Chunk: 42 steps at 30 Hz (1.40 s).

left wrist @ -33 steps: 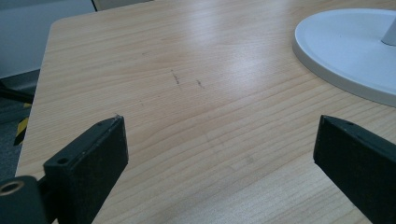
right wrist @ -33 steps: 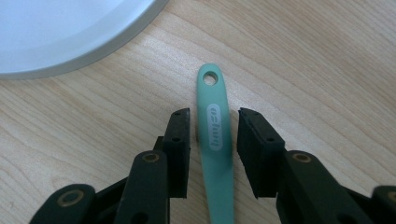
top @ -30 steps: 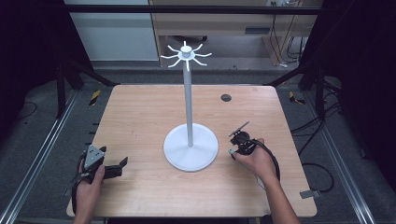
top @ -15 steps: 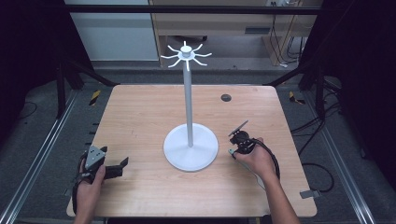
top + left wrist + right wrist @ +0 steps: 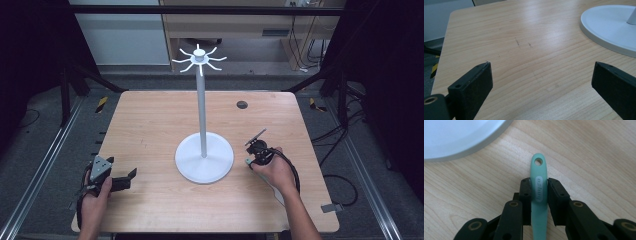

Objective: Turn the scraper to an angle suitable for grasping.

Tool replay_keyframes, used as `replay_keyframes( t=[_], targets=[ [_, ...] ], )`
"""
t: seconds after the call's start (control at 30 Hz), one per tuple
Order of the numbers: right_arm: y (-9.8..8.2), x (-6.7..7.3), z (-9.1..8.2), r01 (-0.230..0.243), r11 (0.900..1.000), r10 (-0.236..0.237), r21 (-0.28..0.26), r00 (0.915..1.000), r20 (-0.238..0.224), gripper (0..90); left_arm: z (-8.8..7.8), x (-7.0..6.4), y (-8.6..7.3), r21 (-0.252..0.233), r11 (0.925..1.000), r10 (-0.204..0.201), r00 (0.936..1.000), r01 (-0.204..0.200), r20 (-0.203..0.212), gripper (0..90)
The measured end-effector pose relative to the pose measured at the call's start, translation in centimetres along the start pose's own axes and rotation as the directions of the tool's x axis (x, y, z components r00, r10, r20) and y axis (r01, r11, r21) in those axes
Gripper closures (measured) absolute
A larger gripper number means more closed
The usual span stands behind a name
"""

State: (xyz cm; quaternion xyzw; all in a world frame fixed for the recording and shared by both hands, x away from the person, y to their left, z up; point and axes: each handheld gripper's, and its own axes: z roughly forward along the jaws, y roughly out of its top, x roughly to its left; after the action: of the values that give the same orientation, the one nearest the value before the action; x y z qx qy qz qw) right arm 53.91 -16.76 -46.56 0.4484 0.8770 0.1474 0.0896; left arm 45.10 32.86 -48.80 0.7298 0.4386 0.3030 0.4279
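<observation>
Right gripper (image 5: 539, 187) jaws just closed onto green handle (image 5: 539, 195), hanging hole forward for stand (image 5: 204, 159); left gripper (image 5: 541, 82) wide, idle.

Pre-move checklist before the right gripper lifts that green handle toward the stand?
1. Right gripper closed on the green handle: ok, pads press both its sides; the jaws have just been closing.
2. Hanging hole at the handle's tip free: ok, it sits past the jaws.
3. Handle clear of the stand base: ok, apart on the table.
4. Hooks at the stand's top free: ok, nothing hangs there.
5. Left gripper out of the way: ok, open, holding nothing, at the near left.
6. What the handle's other end carries: cannot tell, hidden.
</observation>
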Motion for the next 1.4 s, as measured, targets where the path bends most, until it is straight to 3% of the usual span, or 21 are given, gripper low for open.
replay_keyframes(
  t=[0.27,0.47,0.53,0.57,0.6,0.67,0.7,0.77,0.8,0.87,0.9,0.97,1.1,1.17,1.23,1.27,1.4],
  targets=[
    [-0.8,-0.1,-2.9,-0.021,0.992,0.019,-0.126,0.9997,-0.014,74.2,0.0,0.1,0.0,0.002,1.0,-0.001,1.0,0.001,-0.003,3.0],
    [-1.6,-0.8,-5.9,-0.055,0.968,0.051,-0.244,0.9985,-0.02,74.2,-0.1,0.0,-0.1,0.005,1.0,0.001,1.0,-0.001,-0.004,3.0],
    [-1.8,-0.9,-6.3,-0.057,0.964,0.053,-0.259,0.9984,-0.021,74.3,-0.1,0.0,-0.1,0.005,1.0,-0.001,1.0,0.001,-0.004,3.0],
    [-1.9,-1.0,-6.7,-0.061,0.958,0.056,-0.281,0.9981,-0.027,74.3,-0.1,0.0,-0.1,0.005,1.0,0.001,1.0,-0.001,-0.005,3.0],
    [-2.2,-1.1,-7.6,-0.069,0.942,0.062,-0.329,0.9975,-0.033,74.3,-0.1,0.0,-0.1,0.004,1.0,0.004,1.0,-0.004,-0.008,3.0],
    [-2.3,-1.2,-7.9,-0.069,0.938,0.062,-0.339,0.9976,-0.031,74.3,-0.1,0.0,-0.1,0.006,1.0,0.002,1.0,-0.002,-0.007,3.0],
    [-2.5,-1.3,-8.6,-0.07,0.926,0.065,-0.371,0.9975,-0.028,74.2,-0.1,0.0,-0.1,0.008,1.0,0.003,1.0,-0.003,-0.008,3.0],
    [-2.5,-1.4,-8.8,-0.07,0.921,0.064,-0.383,0.9976,-0.027,74.3,-0.1,0.0,-0.1,0.01,0.9999,0.007,0.9999,-0.007,-0.01,3.0],
    [-2.6,-1.4,-9.3,-0.071,0.907,0.064,-0.414,0.9975,-0.03,74.3,-0.1,0.0,-0.1,0.01,0.9999,0.007,0.9999,-0.007,-0.011,3.0],
    [-2.6,-1.5,-9.5,-0.069,0.902,0.061,-0.426,0.9976,-0.031,74.3,-0.1,0.0,-0.1,0.01,0.9999,0.007,0.9999,-0.007,-0.011,3.0],
    [-2.7,-1.5,-10.0,-0.075,0.888,0.066,-0.453,0.9972,-0.034,74.3,-0.1,-0.1,-0.1,0.009,0.9999,0.007,0.9999,-0.007,-0.011,3.0],
    [-2.7,-1.5,-10.4,-0.081,0.876,0.07,-0.476,0.9967,-0.04,74.3,-0.1,-0.1,-0.1,0.009,1.0,0.005,0.9999,-0.005,-0.01,3.0],
    [-2.7,-1.4,-11.1,-0.081,0.866,0.071,-0.494,0.9967,-0.038,74.4,-0.1,-0.1,-0.1,0.007,1.0,0.005,0.9999,-0.005,-0.011,3.0],
    [-2.6,-1.3,-11.8,-0.071,0.853,0.063,-0.517,0.9975,-0.033,74.4,-0.1,0.0,-0.1,0.007,1.0,0.004,0.9999,-0.004,-0.011,3.0],
    [-2.6,-1.2,-12.0,-0.068,0.851,0.061,-0.521,0.9976,-0.031,74.4,-0.2,0.0,-0.1,0.006,1.0,0.005,0.9999,-0.005,-0.012,3.0],
    [-2.5,-1.1,-12.4,-0.072,0.844,0.063,-0.532,0.9974,-0.035,74.4,-0.2,0.0,-0.1,0.007,1.0,0.005,0.9999,-0.005,-0.012,3.0],
    [-2.3,-1.0,-13.0,-0.064,0.834,0.056,-0.548,0.9979,-0.031,74.4,-0.2,0.0,-0.1,0.006,1.0,0.003,0.9999,-0.003,-0.011,3.0]
  ],
)
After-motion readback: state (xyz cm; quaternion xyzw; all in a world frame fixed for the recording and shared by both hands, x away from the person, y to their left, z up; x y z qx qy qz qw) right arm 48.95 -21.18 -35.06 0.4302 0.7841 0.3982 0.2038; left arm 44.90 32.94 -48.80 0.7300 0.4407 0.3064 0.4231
